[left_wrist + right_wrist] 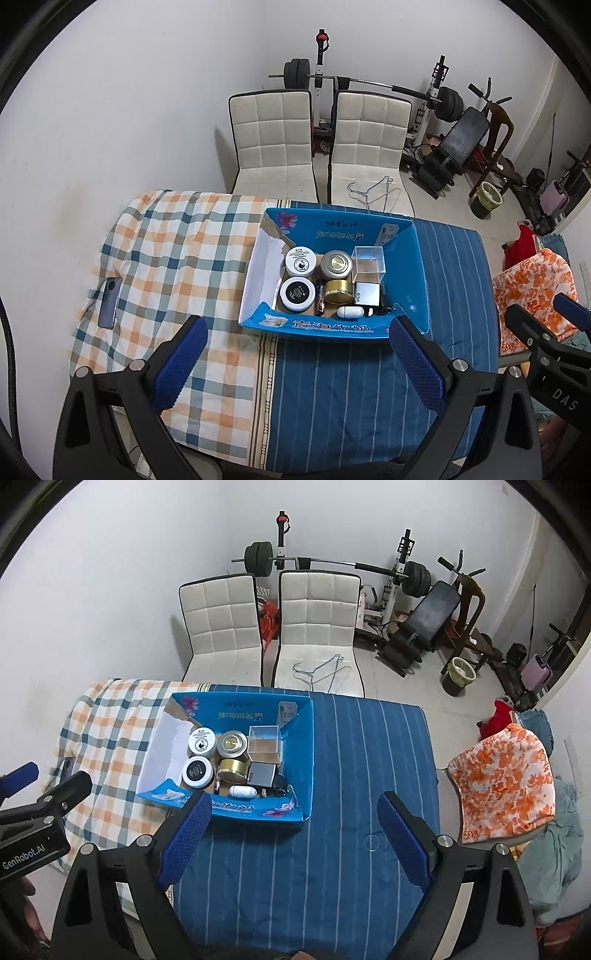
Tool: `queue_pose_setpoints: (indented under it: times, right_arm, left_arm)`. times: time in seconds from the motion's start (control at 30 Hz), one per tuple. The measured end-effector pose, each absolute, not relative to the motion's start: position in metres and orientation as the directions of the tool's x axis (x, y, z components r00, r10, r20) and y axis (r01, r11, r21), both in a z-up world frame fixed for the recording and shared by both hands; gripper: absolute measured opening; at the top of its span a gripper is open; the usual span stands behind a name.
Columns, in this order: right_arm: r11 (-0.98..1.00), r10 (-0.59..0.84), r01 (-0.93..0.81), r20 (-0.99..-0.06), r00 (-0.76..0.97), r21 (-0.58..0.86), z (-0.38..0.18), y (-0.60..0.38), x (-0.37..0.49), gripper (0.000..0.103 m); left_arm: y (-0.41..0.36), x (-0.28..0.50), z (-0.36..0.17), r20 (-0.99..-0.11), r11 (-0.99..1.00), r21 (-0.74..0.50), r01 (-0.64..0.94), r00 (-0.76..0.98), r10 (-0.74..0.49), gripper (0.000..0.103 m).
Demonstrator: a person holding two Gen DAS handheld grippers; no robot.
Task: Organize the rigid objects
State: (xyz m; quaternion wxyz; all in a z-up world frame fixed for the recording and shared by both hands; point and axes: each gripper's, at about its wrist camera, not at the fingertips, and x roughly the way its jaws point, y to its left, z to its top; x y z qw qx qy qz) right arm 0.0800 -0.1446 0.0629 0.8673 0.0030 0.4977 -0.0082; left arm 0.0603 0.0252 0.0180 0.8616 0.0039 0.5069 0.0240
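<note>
Blue pads: both tongs carry blue textured pads on black arms, nearest the cameras.
Left gripper (295, 354): jaws spread wide, nothing between them; it hovers over the near part of the table, astride the seam where the checked cloth (162, 251) meets the blue striped cloth (332, 398).
Right gripper (295, 827): jaws equally wide apart and holding nothing, above the striped cloth near the table's near edge.
Blue box (332, 328): open carton on the far half of the table, just beyond the left gripper's fingertips; in the right wrist view its near wall lies just past the left-hand fingertip, the box off to the left.
Box contents: white-lidded jar (301, 261), black-lidded jar (297, 292), silver round tin (336, 264), gold tin (338, 290), clear plastic cube (368, 260), dark square charger (366, 293), white oval case (349, 312), all packed close together at the box's right side.
Left view only: phone (109, 302) lying on the checked cloth near the table's left edge.
Right view only: small clear ring (371, 842) on the striped cloth beside the right-hand finger.
Beyond the far edge: two white chairs (271, 147), wire hangers (373, 192) on one seat, weight bench (458, 144) by the wall.
</note>
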Motion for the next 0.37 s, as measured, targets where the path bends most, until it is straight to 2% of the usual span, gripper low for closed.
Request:
queue_pose_setpoints:
  times: [0.37]
  right_arm:
    - [1.000,0.002,0.010,-0.869,0.495,0.008,0.0600,-0.1411,0.0787,0.093]
  left_arm:
    - [0.0226,0.0621,0.0180,-0.866,0.998,0.047,-0.042,0.496,0.062,0.101]
